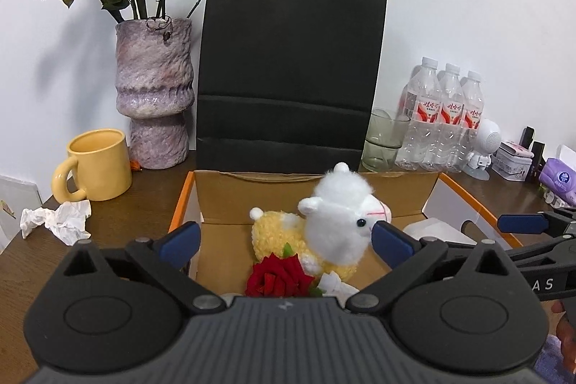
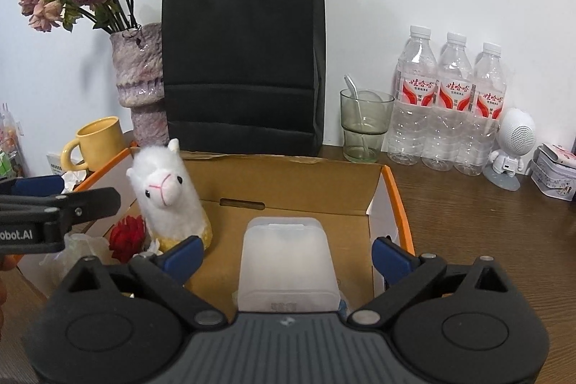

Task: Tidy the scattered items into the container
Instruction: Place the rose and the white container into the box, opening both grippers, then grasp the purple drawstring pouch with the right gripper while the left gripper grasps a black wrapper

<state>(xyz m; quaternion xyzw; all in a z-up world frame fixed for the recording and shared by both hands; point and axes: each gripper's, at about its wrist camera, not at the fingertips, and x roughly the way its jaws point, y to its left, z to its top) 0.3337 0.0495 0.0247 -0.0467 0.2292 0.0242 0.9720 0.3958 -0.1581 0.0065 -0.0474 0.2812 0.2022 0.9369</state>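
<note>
A brown wooden surface (image 2: 468,215) meets a white wall. Both grippers, left gripper (image 1: 286,242) and right gripper (image 2: 286,252), are spread wide over the cardboard box (image 2: 309,182), holding nothing. Inside sit a fluffy alpaca toy (image 2: 167,197), red rose (image 1: 277,278) and cloudy plastic case (image 2: 288,269).

A dark wood-grain bench (image 2: 468,222) carries everything, set against a white wall. Along the back stand a mottled purple vase (image 1: 153,92) of dried roses, a tall black paper bag (image 1: 291,67), a greenish glass (image 2: 365,125) with a spoon in it, three water bottles (image 2: 448,107), a small white robot figure (image 2: 513,146) and a printed tin (image 2: 554,173). Nearer, a yellow mug (image 1: 95,164) stands just beside crumpled white tissue (image 1: 57,220), an open cardboard box (image 2: 298,175) with orange edges sits mid-bench, and a purple tissue pack (image 1: 561,179) lies at the right.
</note>
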